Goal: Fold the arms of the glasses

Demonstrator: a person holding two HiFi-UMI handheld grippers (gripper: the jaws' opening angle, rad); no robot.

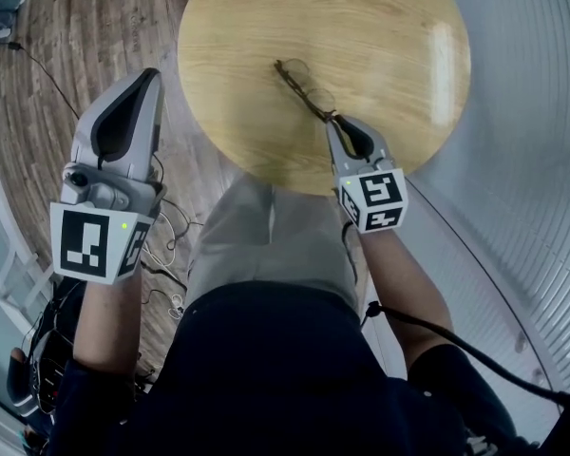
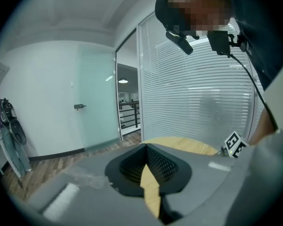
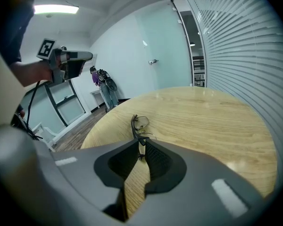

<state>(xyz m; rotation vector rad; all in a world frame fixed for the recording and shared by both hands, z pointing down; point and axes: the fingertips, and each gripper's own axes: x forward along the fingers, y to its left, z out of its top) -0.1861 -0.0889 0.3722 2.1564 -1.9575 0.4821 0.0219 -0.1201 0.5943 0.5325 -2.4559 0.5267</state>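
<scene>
Closest to the head camera, a dark top (image 1: 266, 378) and light trousers (image 1: 266, 236) are seen from above, with a forearm stretched out on either side. A black cable (image 1: 456, 345) is draped past the right forearm.

The right tool (image 1: 332, 120) is held over the near part of the round wooden worktop (image 1: 380, 27). In its own view its jaws (image 3: 141, 144) are closed on the near end of the glasses (image 3: 139, 126). The thin dark frame is seen running away from the tips across the wood, with one pale lens beside it. From above, the glasses (image 1: 304, 88) are seen near the middle of the worktop, slanting up and to the left from the clamped end. Whether the arms are folded cannot be made out.

The left tool (image 1: 154, 74) is held off the worktop's left edge, above the wooden floor (image 1: 85, 36) and well apart from the glasses. In its own view its jaws (image 2: 145, 146) are brought together at the tips, and nothing is gripped between them.

A slatted blind (image 3: 236, 55) is seen beyond the worktop on the right.
</scene>
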